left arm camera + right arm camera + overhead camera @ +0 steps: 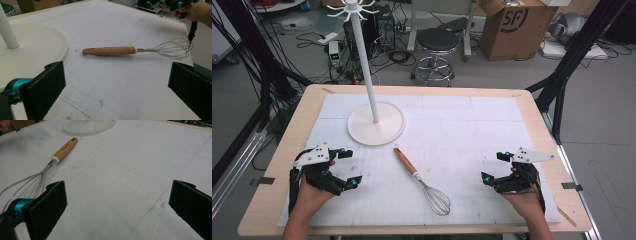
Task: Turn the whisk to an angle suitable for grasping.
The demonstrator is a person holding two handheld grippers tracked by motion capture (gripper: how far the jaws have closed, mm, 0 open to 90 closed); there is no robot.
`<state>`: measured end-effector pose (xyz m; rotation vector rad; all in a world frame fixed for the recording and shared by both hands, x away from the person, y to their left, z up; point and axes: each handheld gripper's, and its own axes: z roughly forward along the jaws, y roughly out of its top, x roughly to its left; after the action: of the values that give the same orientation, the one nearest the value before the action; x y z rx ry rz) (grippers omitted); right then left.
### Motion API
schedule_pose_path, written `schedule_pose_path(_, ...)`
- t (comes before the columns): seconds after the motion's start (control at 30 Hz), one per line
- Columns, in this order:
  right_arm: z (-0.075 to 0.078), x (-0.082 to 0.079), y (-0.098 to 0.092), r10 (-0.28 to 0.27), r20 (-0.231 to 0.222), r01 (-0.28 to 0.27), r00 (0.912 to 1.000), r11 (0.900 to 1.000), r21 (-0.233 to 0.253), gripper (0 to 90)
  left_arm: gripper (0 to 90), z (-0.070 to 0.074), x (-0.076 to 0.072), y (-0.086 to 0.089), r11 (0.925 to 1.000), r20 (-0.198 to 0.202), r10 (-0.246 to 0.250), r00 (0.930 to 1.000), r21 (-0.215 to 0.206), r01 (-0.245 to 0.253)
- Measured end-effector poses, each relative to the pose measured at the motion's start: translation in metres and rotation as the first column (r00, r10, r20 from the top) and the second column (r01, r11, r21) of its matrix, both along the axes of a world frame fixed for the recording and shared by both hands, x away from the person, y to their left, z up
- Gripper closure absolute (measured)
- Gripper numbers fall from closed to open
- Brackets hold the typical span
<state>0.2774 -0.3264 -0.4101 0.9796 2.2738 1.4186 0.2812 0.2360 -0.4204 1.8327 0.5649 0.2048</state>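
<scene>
Both my left gripper [346,168] and right gripper [493,167] gape empty, the wooden-handled wire whisk [422,181] lying diagonally between them, handle nearer my left.

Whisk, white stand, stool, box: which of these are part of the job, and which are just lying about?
Part of the job: whisk, white hook stand, left gripper, right gripper, both open.
Just about: stool, cardboard box, floor cables.

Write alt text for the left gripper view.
A whisk with a wooden handle lies flat on a white mat, between and beyond the left gripper's two open black jaws. A white stand sits at left.
</scene>
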Motion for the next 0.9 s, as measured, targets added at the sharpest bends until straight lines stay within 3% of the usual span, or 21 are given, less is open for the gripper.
schedule_pose_path(0.47,0.008,0.000,0.014,0.031,-0.002,-0.031,0.9995,0.999,-0.010,0.5,1.7,-0.001,-0.001,0.000,1.0000,0.000,0.003,1.0000,0.000,-0.003)
schedule_pose_path(0.73,0.017,0.008,0.033,0.060,-0.012,-0.060,0.9982,0.998,-0.023,0.5,1.7,-0.001,-0.001,0.001,1.0000,0.000,0.004,1.0000,-0.001,-0.004)
schedule_pose_path(0.9,0.028,0.019,0.054,0.089,-0.030,-0.090,0.9956,0.995,-0.052,0.5,1.7,-0.001,-0.001,0.002,1.0000,-0.001,0.004,1.0000,-0.005,-0.004)
